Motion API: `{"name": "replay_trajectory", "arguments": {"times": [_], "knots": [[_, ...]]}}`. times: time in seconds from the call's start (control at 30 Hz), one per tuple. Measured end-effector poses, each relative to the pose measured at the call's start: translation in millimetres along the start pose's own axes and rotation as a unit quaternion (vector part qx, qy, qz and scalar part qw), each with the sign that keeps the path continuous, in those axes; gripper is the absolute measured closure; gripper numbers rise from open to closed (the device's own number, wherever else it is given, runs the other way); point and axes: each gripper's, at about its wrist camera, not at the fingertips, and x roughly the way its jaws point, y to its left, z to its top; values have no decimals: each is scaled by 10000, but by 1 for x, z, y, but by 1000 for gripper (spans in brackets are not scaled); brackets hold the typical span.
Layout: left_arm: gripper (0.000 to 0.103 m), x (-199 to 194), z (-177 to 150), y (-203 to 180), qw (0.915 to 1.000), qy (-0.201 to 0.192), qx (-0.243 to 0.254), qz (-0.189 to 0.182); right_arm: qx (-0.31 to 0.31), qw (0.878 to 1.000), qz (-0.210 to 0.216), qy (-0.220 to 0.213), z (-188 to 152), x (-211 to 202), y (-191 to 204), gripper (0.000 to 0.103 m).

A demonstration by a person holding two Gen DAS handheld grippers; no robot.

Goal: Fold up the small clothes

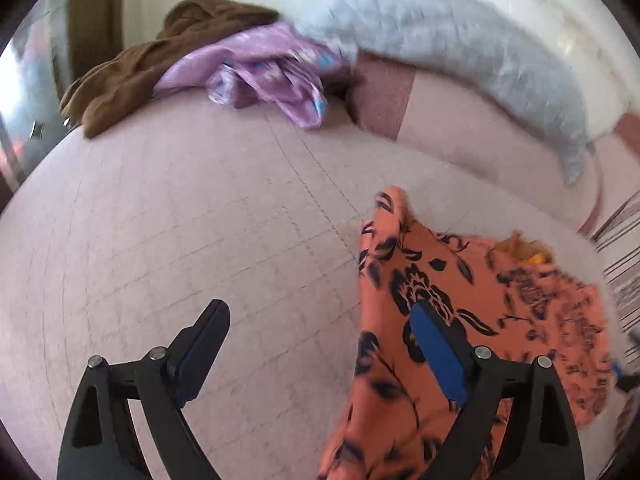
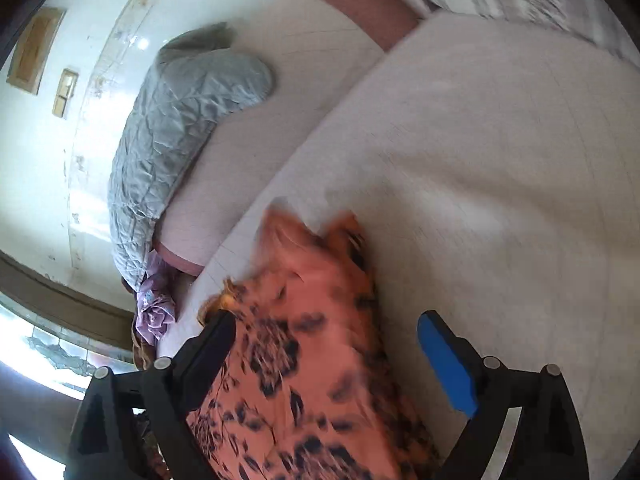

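An orange garment with a dark floral print [image 1: 460, 320] lies on the pale pink bed cover [image 1: 180, 220], at the right of the left wrist view. My left gripper [image 1: 320, 312] is open above the cover; its right finger is over the garment's left edge, its left finger over bare cover. In the right wrist view the same garment [image 2: 304, 352] lies between and below the fingers of my right gripper [image 2: 326, 328], which is open and holds nothing. The garment looks blurred there.
A purple patterned garment [image 1: 264, 76] and a brown garment [image 1: 132, 68] lie heaped at the far side of the bed. A grey quilted pillow [image 1: 460, 52] rests behind them, also in the right wrist view [image 2: 180, 120]. A striped cloth [image 1: 624, 248] lies at the right edge.
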Motion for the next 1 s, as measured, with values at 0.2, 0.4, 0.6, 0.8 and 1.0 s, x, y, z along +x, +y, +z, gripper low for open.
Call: {"name": "replay_trajectory", "arguments": {"times": [0.2,0.4,0.6,0.8,1.0], "knots": [[11,7,-46,-3,9977,541,274,-293,-1112,9923,-368,409,-49,-11,10,9],[87,31,-36,-50,9918,1060,666,-270,-1815,9707,-1050,1173,-51,36,30,75],[89,-66,-10,-65,9949,293,768,-577,-2097,9698,-819,943,-49,-20,85,79],[78,-125,-90,-22,9936,493,697,-745,-2002,9742,-250,1013,-95,-119,77,72],[52,-96,-155,28,9924,1073,583,-179,-1020,9770,-1205,1431,-175,-133,-66,15]]}}
